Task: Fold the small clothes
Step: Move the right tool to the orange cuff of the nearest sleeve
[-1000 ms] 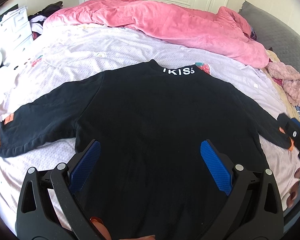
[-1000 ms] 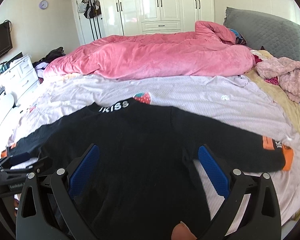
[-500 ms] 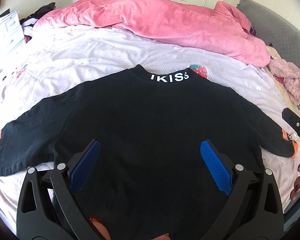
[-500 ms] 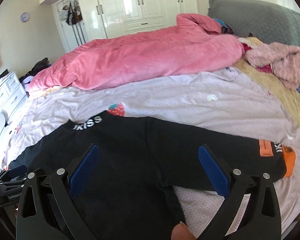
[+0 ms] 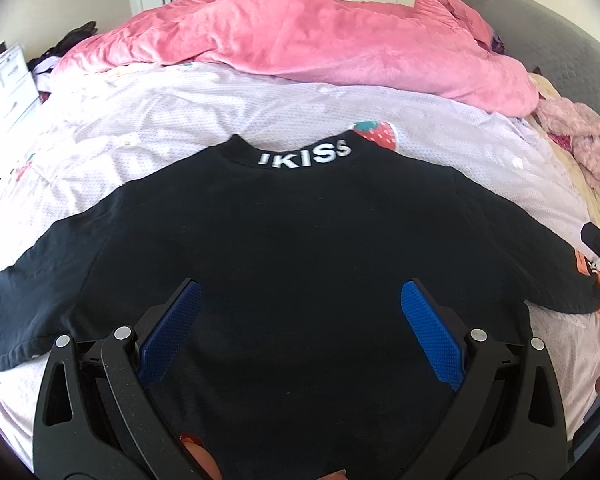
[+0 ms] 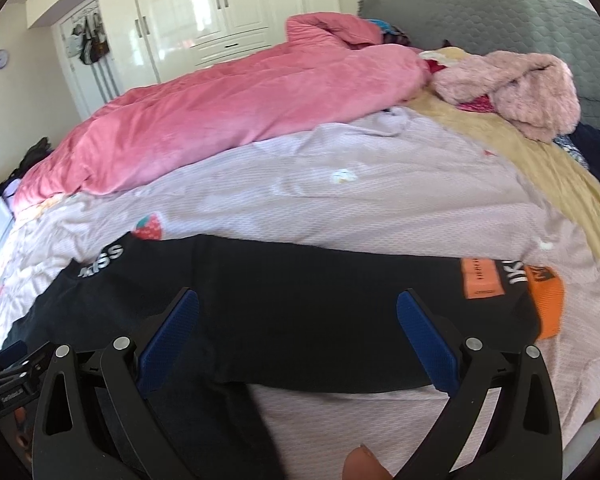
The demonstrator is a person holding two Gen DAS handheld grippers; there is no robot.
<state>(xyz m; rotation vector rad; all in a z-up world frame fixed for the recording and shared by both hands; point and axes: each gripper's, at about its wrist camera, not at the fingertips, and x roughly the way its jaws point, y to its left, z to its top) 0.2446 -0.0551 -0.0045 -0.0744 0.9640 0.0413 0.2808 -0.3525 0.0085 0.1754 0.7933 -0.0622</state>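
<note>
Now | black top [image 5: 300, 240] flat on bed, collar away | right sleeve [image 6: 340, 300] runs crosswise under right gripper [image 6: 298, 340], jaws wide, empty | left gripper [image 5: 300, 332] spread over body, nearer the hem

Bright daylight, glare on wardrobe doors [image 6: 204, 4], fisheye-bent edges.

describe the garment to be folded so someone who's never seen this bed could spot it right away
Start from the big pink quilt heaped along the far side of the bed, then come toward the camera across the pale lilac sheet. Lying flat there, sleeves spread, is the black top. Only it is black, with white IKISS lettering on the collar and orange cuffs.
</note>
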